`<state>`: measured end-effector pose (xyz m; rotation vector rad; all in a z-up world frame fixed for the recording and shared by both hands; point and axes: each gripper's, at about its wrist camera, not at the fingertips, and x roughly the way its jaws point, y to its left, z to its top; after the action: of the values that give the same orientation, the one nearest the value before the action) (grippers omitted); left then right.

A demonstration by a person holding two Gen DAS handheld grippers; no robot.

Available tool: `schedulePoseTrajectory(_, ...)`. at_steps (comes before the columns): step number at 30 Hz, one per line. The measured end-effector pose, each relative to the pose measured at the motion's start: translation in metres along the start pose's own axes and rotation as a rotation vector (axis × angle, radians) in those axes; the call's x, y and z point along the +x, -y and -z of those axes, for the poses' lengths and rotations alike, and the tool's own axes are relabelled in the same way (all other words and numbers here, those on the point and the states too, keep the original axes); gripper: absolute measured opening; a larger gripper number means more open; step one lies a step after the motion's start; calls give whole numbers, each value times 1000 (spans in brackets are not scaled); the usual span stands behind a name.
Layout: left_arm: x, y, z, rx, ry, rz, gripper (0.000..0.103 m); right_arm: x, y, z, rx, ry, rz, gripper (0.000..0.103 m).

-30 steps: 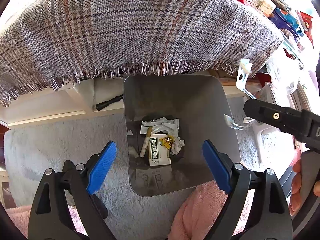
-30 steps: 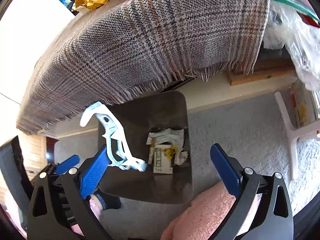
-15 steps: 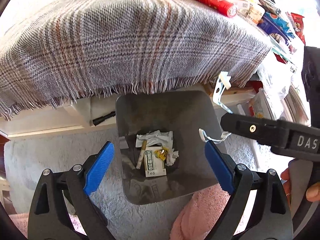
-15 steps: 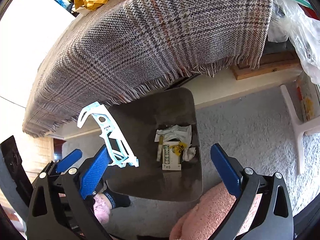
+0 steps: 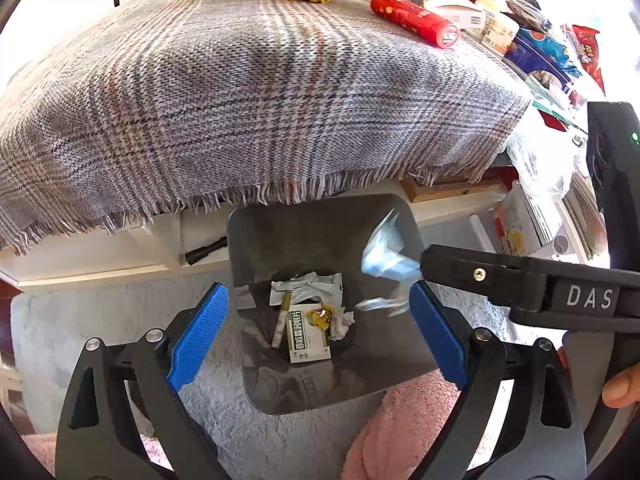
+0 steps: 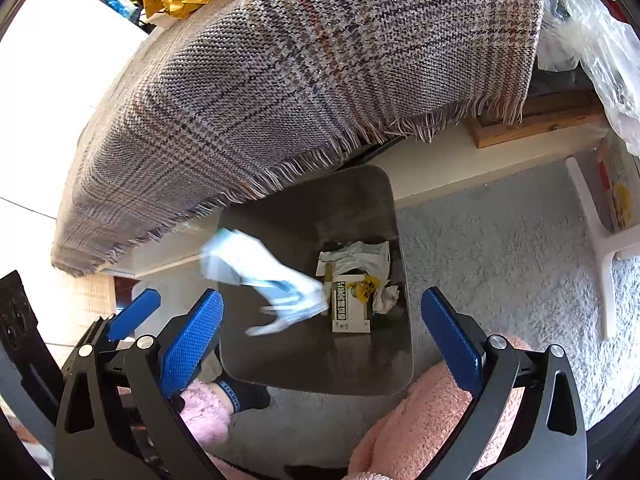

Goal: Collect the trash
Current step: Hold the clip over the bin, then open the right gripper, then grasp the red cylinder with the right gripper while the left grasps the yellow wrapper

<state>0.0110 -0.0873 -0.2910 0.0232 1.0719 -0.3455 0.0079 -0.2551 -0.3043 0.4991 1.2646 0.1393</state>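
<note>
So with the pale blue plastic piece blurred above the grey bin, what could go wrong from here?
1. The pale blue plastic piece is blurred, apparently falling beside the grey rectangular bin's left rim; it may land on the shaggy grey carpet.
2. The fringed plaid tablecloth overhangs the bin's far edge and could snag a rising gripper.
3. Both the right gripper and the left gripper crowd the opening and might collide.

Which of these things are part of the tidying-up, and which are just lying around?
Part of the job:
- grey bin
- blurred pale blue plastic piece above it
- right hand-held gripper, open

Lying about:
- plaid cloth
- red tube
- white stool
</note>
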Motion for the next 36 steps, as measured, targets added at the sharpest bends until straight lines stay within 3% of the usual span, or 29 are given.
schedulePoseTrajectory(9, -3, -2, -3, 7, -15, -7, 87, -23, -3, -16, -3, 59, -3, 100)
schedulePoseTrajectory(17, -31, -20, -51, -1, 40, -58, 87, -84, -11, -67, -52, 230, 15, 100)
schedulePoseTrajectory(23, -52, -44, -91, -19, 69, -95, 87, -94, -31, -103, -135, 282, 57, 98)
schedulePoseTrajectory(31, -75, -73, -147, -46, 121, -146, 88, -72, -51, -138, -236, 268, 96, 71)
schedulePoseTrajectory(36, -76, -76, -177, -40, 135, -136, 88, -58, -53, -154, -253, 262, 122, 69)
